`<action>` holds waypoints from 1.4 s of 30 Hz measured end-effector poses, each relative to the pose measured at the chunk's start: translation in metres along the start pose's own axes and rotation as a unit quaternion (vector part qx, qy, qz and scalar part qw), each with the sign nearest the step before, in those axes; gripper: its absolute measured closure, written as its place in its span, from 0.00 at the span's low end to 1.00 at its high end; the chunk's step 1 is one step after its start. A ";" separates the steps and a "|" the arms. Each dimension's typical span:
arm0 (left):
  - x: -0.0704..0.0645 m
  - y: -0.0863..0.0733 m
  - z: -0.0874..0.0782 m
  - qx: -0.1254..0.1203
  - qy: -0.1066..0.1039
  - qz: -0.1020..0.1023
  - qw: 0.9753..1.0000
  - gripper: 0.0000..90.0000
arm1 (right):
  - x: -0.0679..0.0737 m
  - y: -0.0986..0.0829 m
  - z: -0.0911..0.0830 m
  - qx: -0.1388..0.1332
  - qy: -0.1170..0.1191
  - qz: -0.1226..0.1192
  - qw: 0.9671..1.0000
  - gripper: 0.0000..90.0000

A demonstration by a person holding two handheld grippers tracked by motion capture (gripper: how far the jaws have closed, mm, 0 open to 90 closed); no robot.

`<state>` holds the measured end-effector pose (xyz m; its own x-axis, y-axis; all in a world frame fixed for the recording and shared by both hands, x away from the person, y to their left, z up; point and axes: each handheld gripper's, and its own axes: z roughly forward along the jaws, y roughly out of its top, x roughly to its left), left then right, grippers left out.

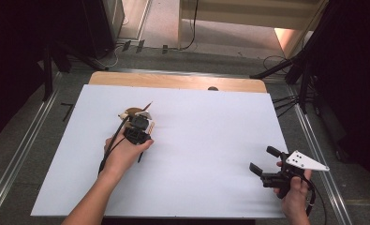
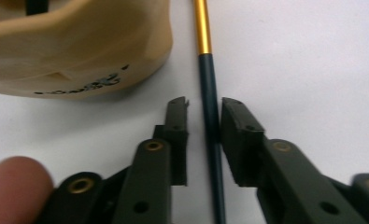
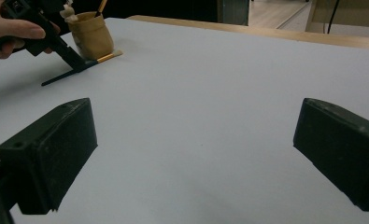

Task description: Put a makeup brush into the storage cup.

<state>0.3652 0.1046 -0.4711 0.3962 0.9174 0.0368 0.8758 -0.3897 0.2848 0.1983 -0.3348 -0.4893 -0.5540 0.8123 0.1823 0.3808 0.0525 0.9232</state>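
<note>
Dark-teal, gold-banded brush (image 2: pixel 209 107) flat between the slightly parted, not-yet-gripping left claw (image 2: pixel 204 122).

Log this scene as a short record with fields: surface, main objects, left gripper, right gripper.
surface: white table top, wooden edge at the far side
holder: tan rounded cup with tools standing in it
brush: slim makeup brush with dark handle and gold ferrule, lying flat beside the cup
left gripper: jaws slightly apart, straddling the brush handle, not clearly clamped on it
right gripper: jaws wide apart, holding nothing, near the table's right edge
</note>
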 end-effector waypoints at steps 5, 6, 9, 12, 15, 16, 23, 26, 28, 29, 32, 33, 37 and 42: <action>-0.005 -0.003 -0.001 0.000 0.003 0.029 1.000 0.94 | 0.000 0.000 0.001 0.002 0.000 0.000 1.000 0.00; -0.005 -0.003 -0.001 0.000 0.003 0.030 1.000 0.94 | 0.000 0.000 0.001 0.002 0.000 -0.001 1.000 0.00; -0.002 -0.003 -0.001 -0.001 -0.005 0.030 1.000 0.94 | 0.000 0.000 0.001 0.001 0.000 -0.001 1.000 0.00; 0.000 -0.003 -0.001 -0.004 -0.010 0.029 1.000 0.94 | 0.000 -0.001 0.001 0.002 0.000 0.000 1.000 0.00; -0.001 -0.003 -0.001 -0.002 -0.009 0.034 0.999 0.94 | 0.000 -0.001 0.001 0.002 0.000 0.000 1.000 0.00; -0.001 -0.003 -0.001 -0.002 -0.010 0.035 0.999 0.94 | 0.000 -0.001 0.001 0.003 0.000 0.000 1.000 0.00; 0.001 -0.004 -0.002 -0.007 -0.020 0.038 0.999 0.94 | 0.000 -0.001 0.001 0.004 0.000 0.002 1.000 0.00; 0.001 -0.006 -0.003 -0.016 -0.031 0.042 0.998 0.94 | 0.000 -0.001 0.001 0.003 0.000 0.000 1.000 0.00; 0.001 -0.006 -0.004 -0.025 -0.037 0.042 0.998 0.94 | 0.000 -0.001 0.001 0.004 0.000 0.001 1.000 0.00; 0.001 -0.006 -0.005 -0.029 -0.039 0.045 0.998 0.94 | 0.000 -0.001 0.001 0.004 0.000 0.002 1.000 0.00; 0.002 -0.007 -0.010 -0.044 -0.049 0.044 0.997 0.94 | 0.000 -0.001 0.001 0.003 0.000 0.003 1.000 0.00; 0.003 -0.007 -0.012 -0.052 -0.053 0.041 0.996 0.94 | 0.000 -0.001 0.001 0.004 0.000 0.002 1.000 0.00; 0.005 -0.008 -0.019 -0.075 -0.062 0.039 0.994 0.94 | 0.000 -0.001 0.002 0.004 -0.001 0.001 1.000 0.00; 0.009 -0.010 -0.026 -0.111 -0.077 0.038 0.990 0.94 | 0.000 -0.001 0.002 0.005 0.000 0.002 1.000 0.00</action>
<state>0.3522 0.1187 -0.4486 0.5103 0.8567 -0.0749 0.7668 -0.4139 0.4906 0.1993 -0.3337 -0.4912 -0.5524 0.8128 0.1850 0.3896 0.0555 0.9193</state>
